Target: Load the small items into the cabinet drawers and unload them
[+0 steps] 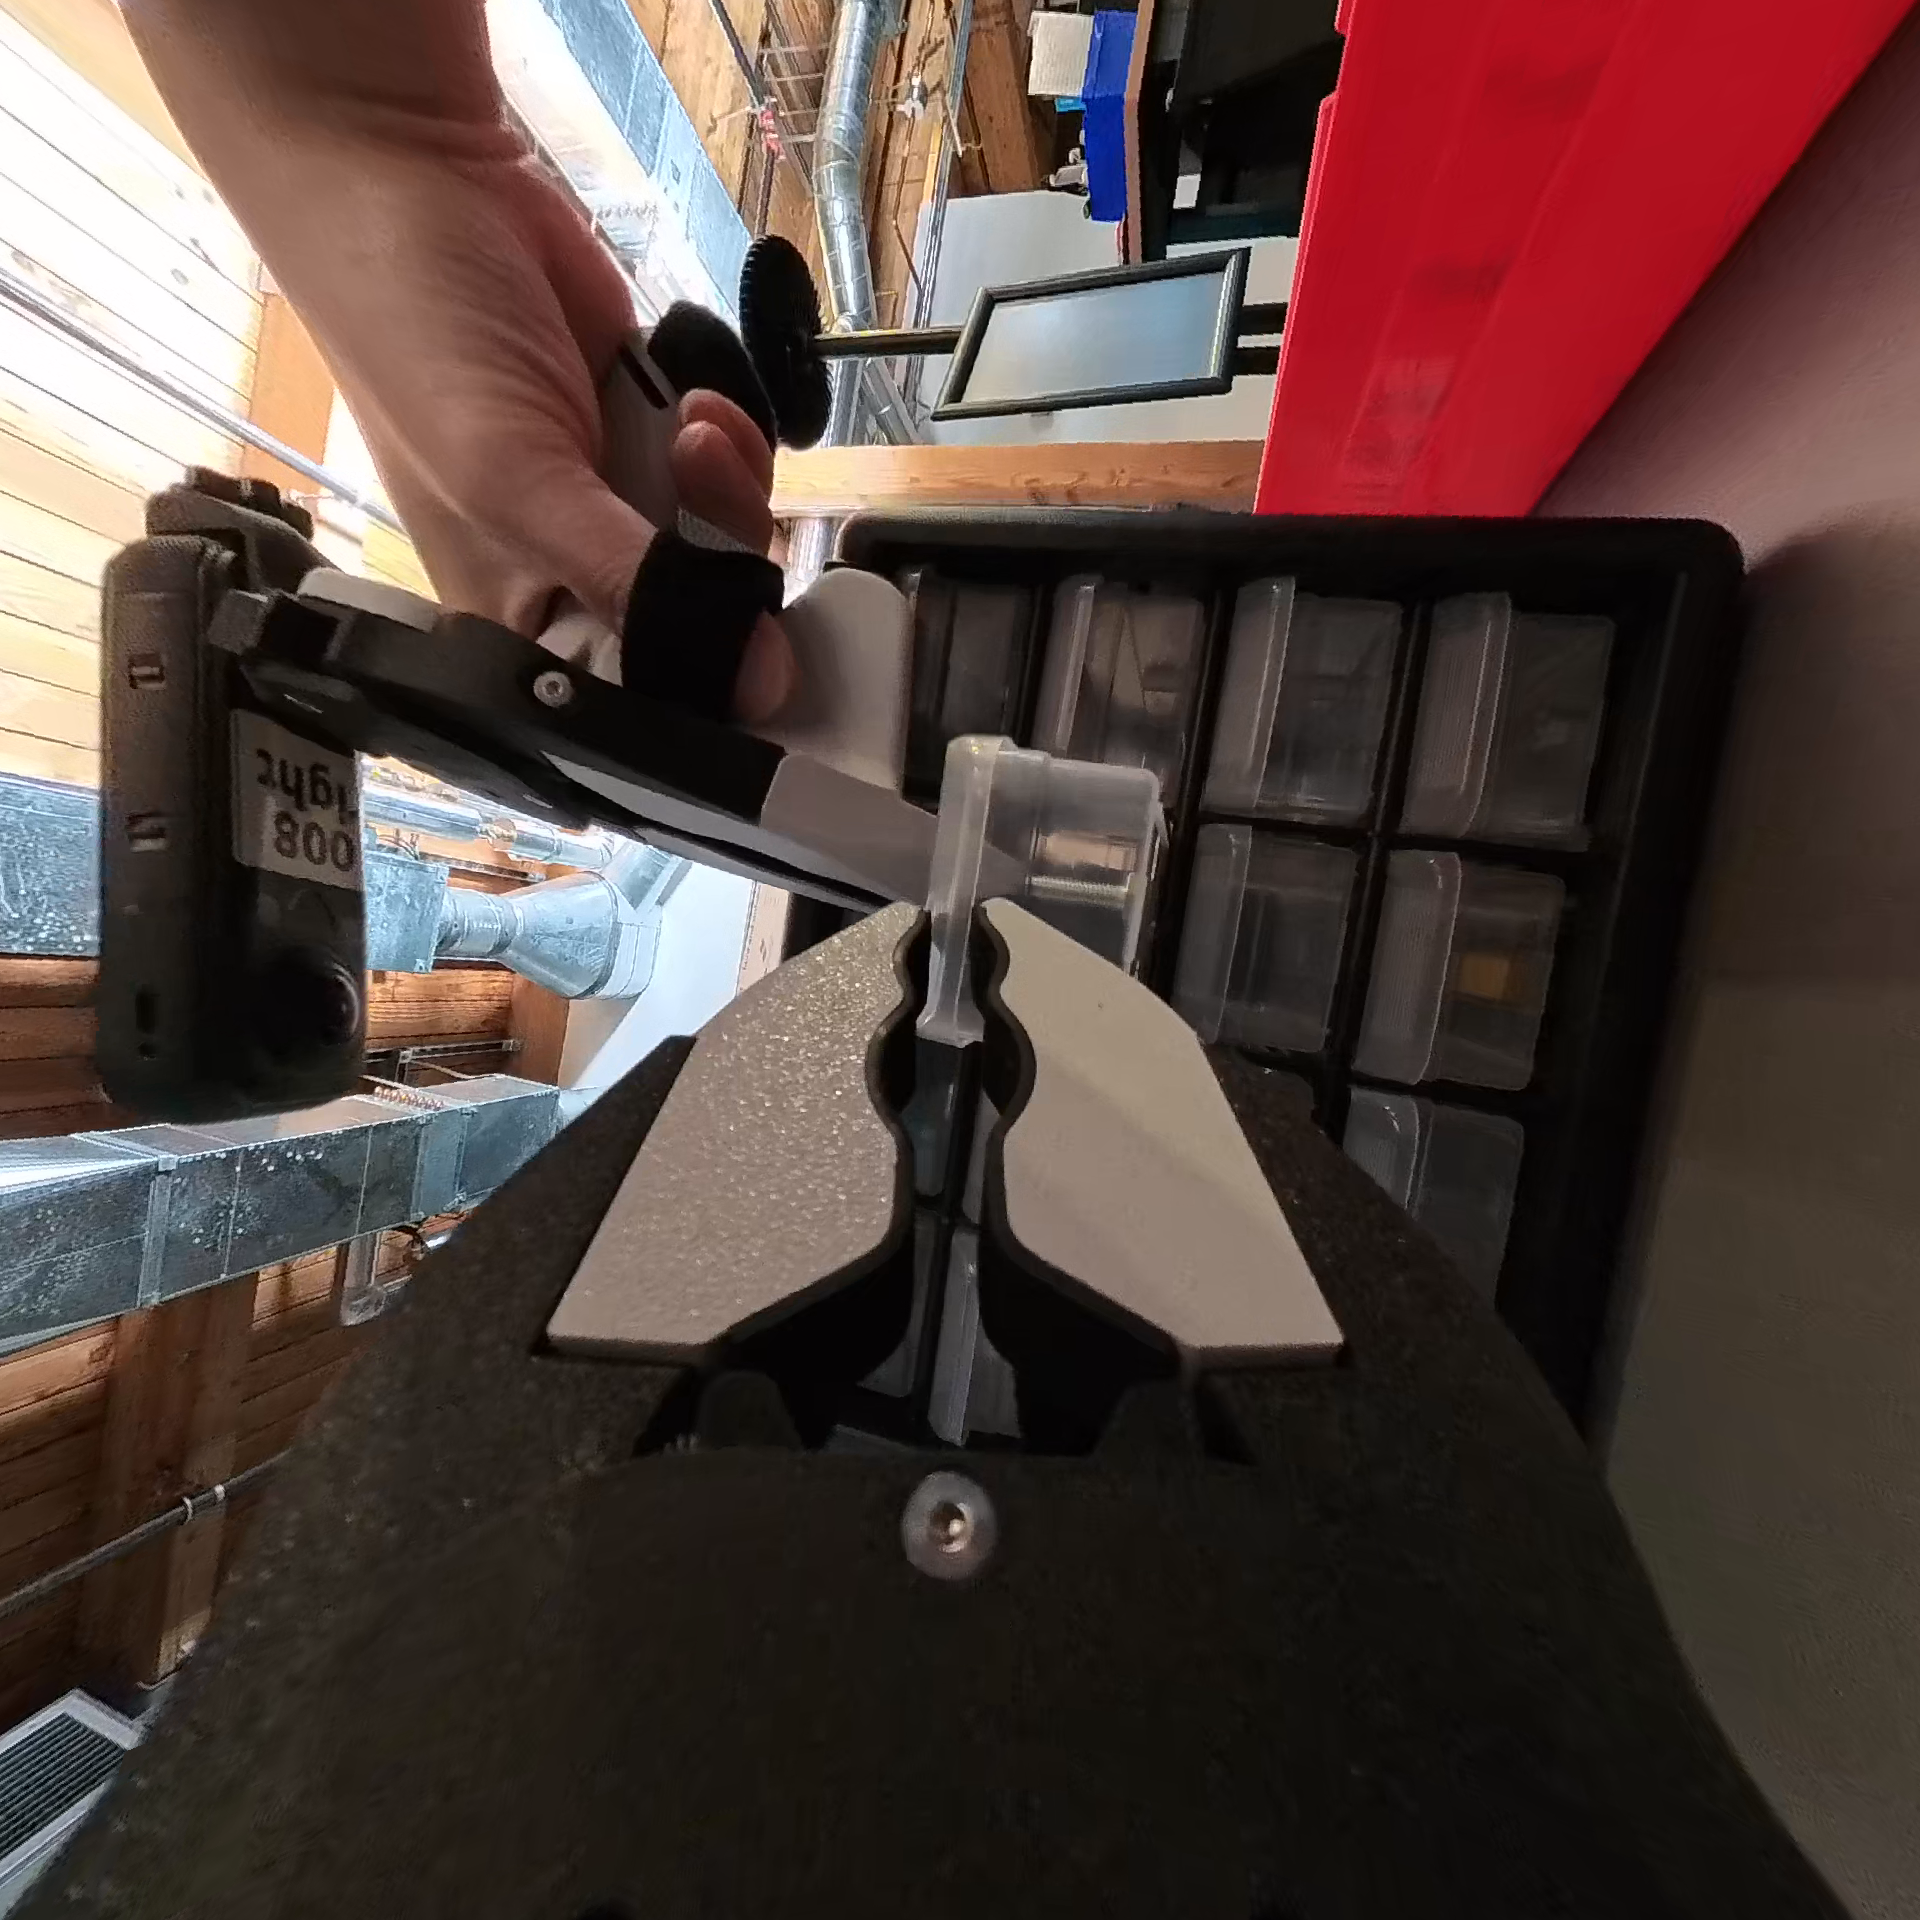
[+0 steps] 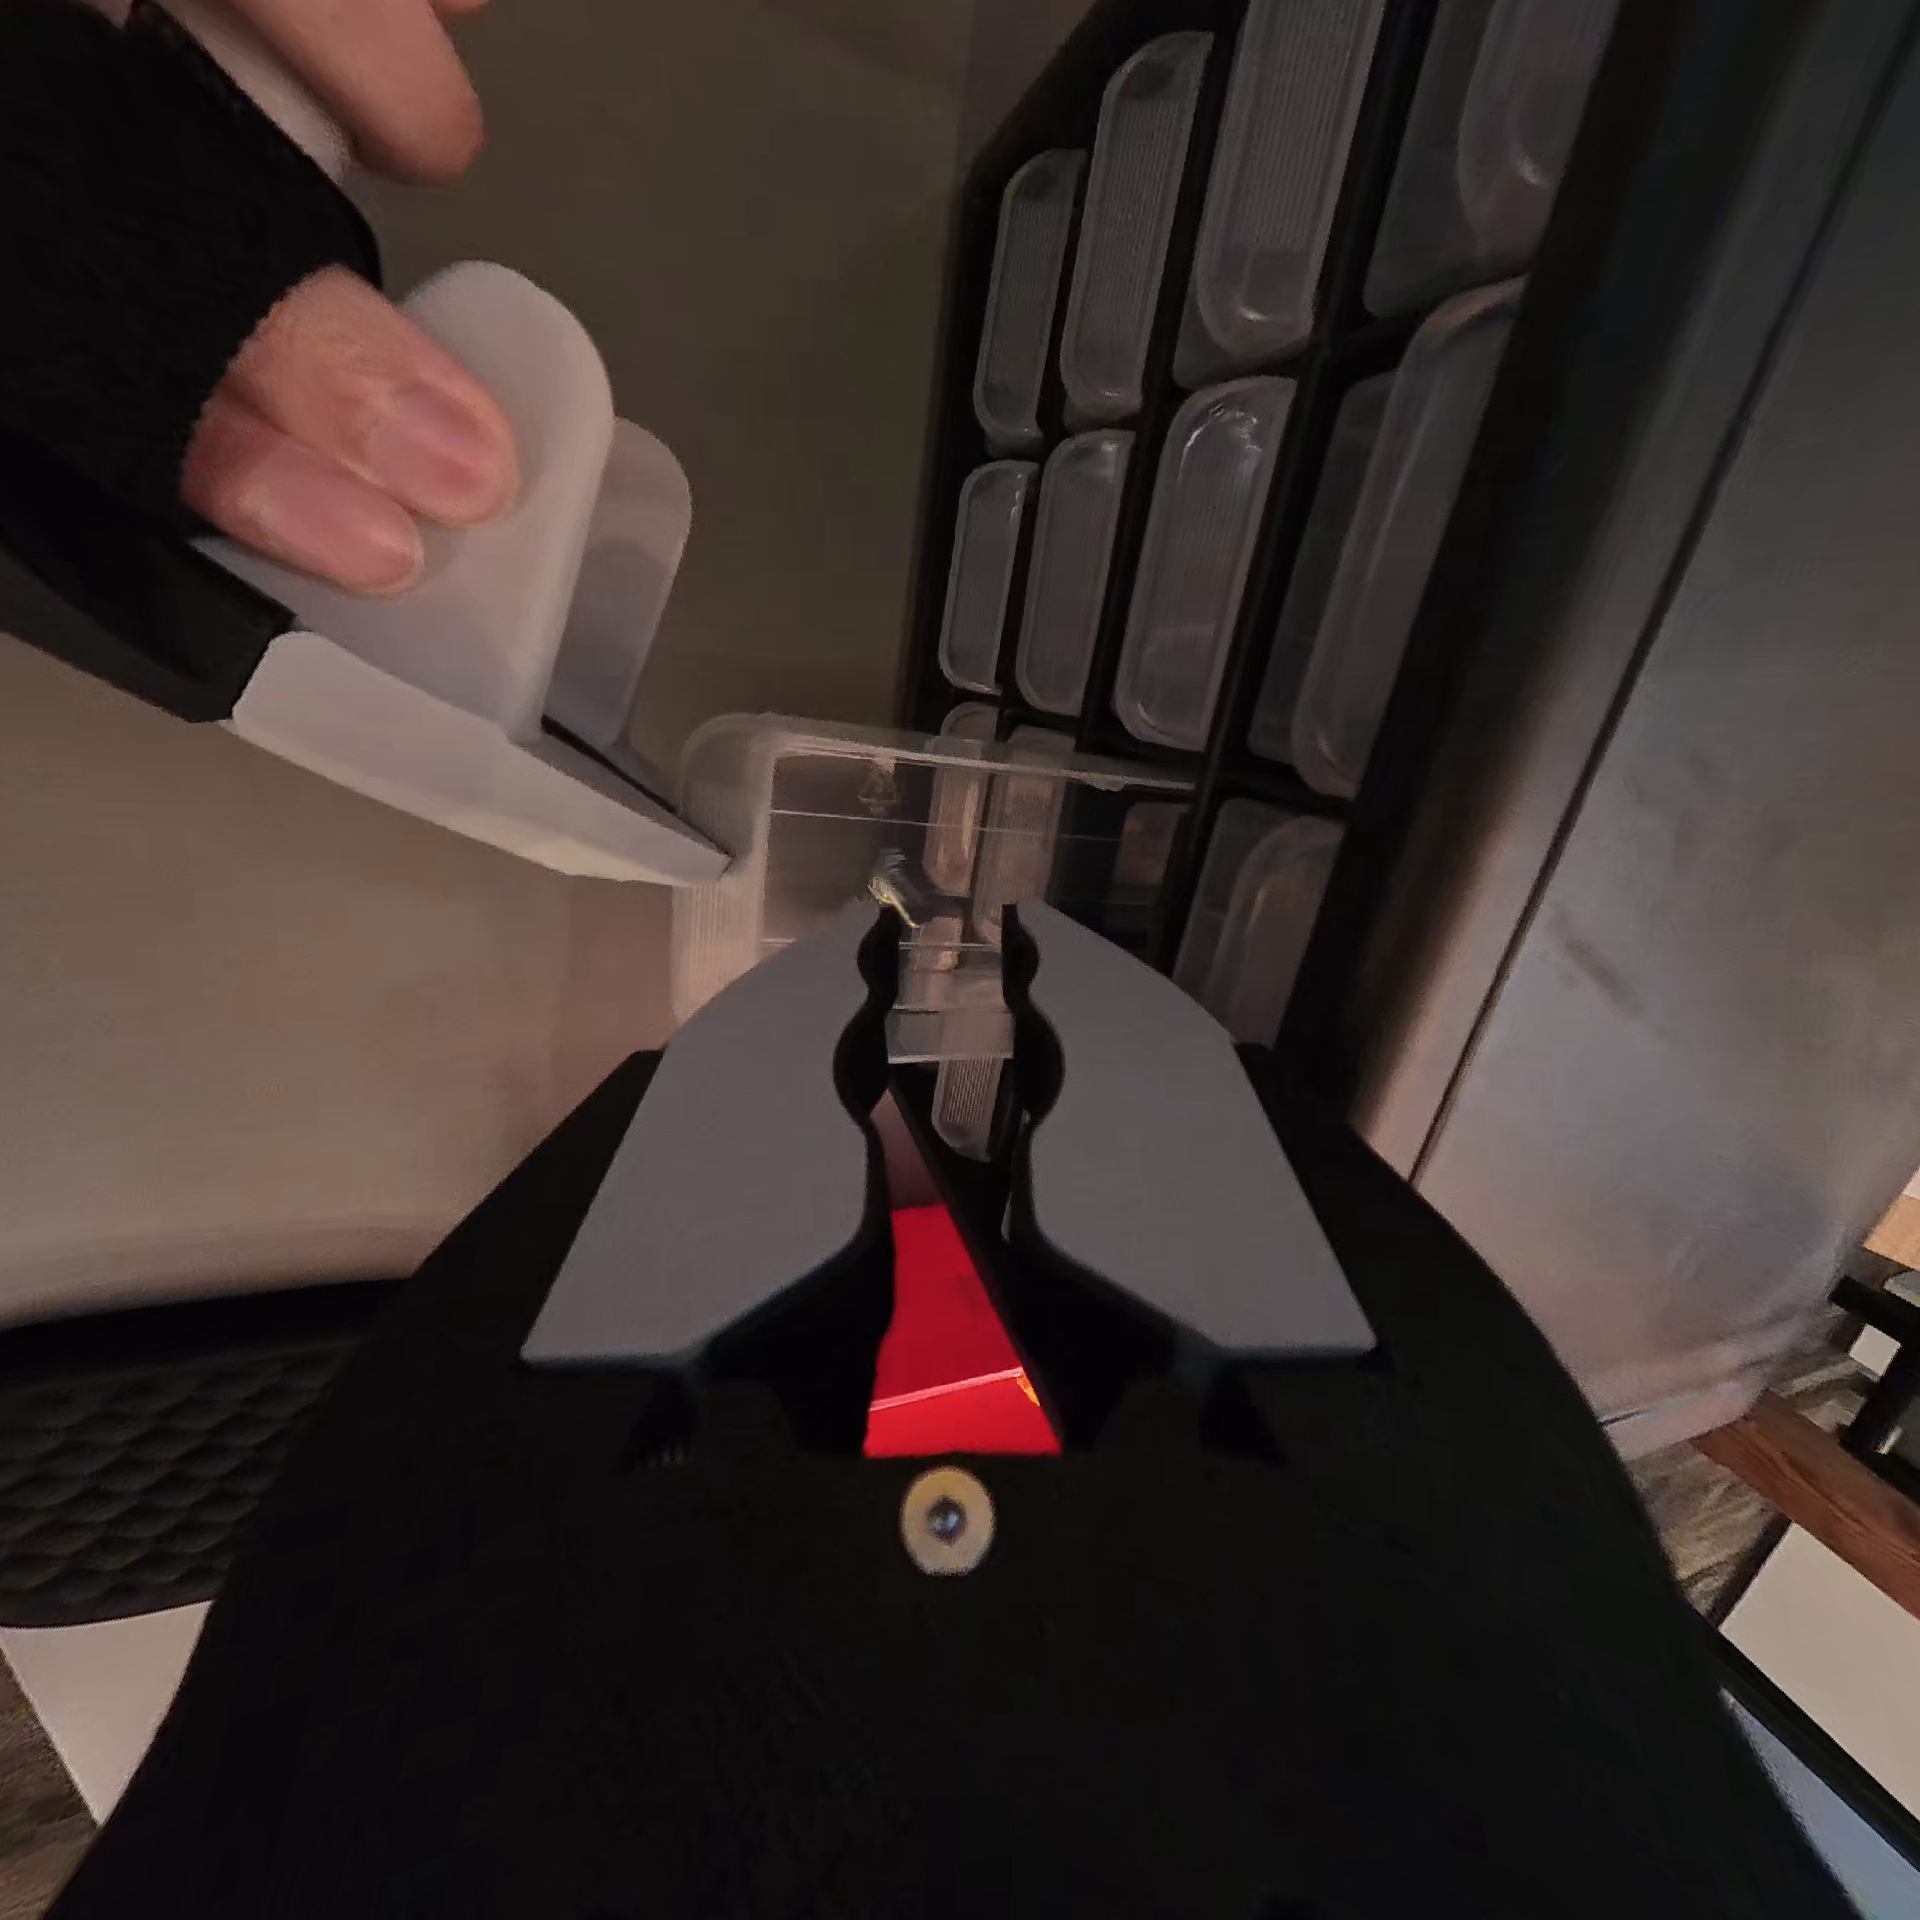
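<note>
A black cabinet (image 1: pixel 1704 727) holds several clear drawers. One clear drawer (image 1: pixel 1091 821) is pulled out. My left gripper (image 1: pixel 951 914) is shut on its front handle. Small metal parts (image 1: pixel 1086 862) lie inside it. My right gripper (image 1: pixel 904 888) reaches in from the left, its tip at the drawer's front. In the right wrist view the right gripper (image 2: pixel 943 930) has its jaws narrowly apart around clear plastic of the drawer (image 2: pixel 831 821). A small metal piece (image 2: pixel 894 896) sits just past its left fingertip. The left gripper (image 2: pixel 707 862) holds the drawer front beside the cabinet (image 2: pixel 1621 436).
A red bin (image 1: pixel 1507 260) stands against the cabinet's far side. A framed screen (image 1: pixel 1101 332) on a pole is behind. A person's hand (image 1: pixel 468 312) holds the right gripper. A grey metal surface (image 2: pixel 1714 935) flanks the cabinet. A black mesh seat (image 2: pixel 125 1455) is low left. Both grippers' tips are close together, under 4 cm apart. From the left gripper's tips to the black mesh seat (image 2: pixel 125 1455) is close to 30 cm.
</note>
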The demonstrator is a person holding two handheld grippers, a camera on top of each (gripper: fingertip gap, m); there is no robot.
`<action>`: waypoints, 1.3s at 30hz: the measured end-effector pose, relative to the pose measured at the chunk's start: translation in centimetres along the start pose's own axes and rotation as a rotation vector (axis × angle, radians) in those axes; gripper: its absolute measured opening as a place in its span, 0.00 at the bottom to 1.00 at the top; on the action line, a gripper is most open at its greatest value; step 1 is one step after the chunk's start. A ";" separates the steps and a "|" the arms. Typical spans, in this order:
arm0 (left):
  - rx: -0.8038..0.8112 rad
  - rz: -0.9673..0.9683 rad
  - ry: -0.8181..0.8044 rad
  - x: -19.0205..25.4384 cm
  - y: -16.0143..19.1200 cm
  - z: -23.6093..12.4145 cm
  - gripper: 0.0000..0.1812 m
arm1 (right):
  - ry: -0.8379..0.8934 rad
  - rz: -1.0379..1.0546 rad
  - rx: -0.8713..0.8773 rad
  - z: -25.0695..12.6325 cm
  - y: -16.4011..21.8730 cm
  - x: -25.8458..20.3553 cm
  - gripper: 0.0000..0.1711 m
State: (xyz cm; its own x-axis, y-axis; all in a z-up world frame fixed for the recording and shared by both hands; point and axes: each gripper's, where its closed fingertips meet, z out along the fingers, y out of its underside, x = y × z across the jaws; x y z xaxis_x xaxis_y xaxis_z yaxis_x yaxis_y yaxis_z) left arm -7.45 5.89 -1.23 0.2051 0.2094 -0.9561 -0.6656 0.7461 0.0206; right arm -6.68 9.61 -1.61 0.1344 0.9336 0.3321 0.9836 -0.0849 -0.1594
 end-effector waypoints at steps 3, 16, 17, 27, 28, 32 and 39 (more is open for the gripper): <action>0.004 0.001 -0.003 -0.1 -0.1 -0.2 0.03 | 0.015 -0.004 -0.017 0.1 0.1 -0.1 0.12; 0.024 0.009 0.001 0.2 -0.8 -0.6 0.04 | -0.066 0.005 -0.038 1.5 0.3 -1.3 0.11; 0.025 0.009 0.003 0.3 -0.8 -0.6 0.04 | -0.076 0.008 -0.040 1.6 0.3 -1.5 0.10; 0.019 0.008 0.001 0.2 -0.6 -0.6 0.04 | -0.109 0.019 0.012 1.4 0.0 -1.9 0.04; 0.017 0.007 0.001 0.1 -0.5 -0.6 0.04 | -0.090 0.018 0.019 1.2 -0.1 -1.7 0.04; 0.017 0.008 0.001 0.1 -0.5 -0.5 0.04 | -0.044 0.027 0.115 -0.9 -0.9 -1.1 0.04; 0.018 0.010 0.008 0.3 -0.5 -0.4 0.04 | 0.016 0.126 0.333 -9.3 1.1 -0.1 0.04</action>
State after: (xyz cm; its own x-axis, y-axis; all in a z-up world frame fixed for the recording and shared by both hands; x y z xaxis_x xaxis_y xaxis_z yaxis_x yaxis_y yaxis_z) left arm -7.34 5.38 -1.66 0.1928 0.2124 -0.9580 -0.6543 0.7554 0.0358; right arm -4.54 6.21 6.85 0.2565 0.9174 0.3043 0.8664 -0.0787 -0.4931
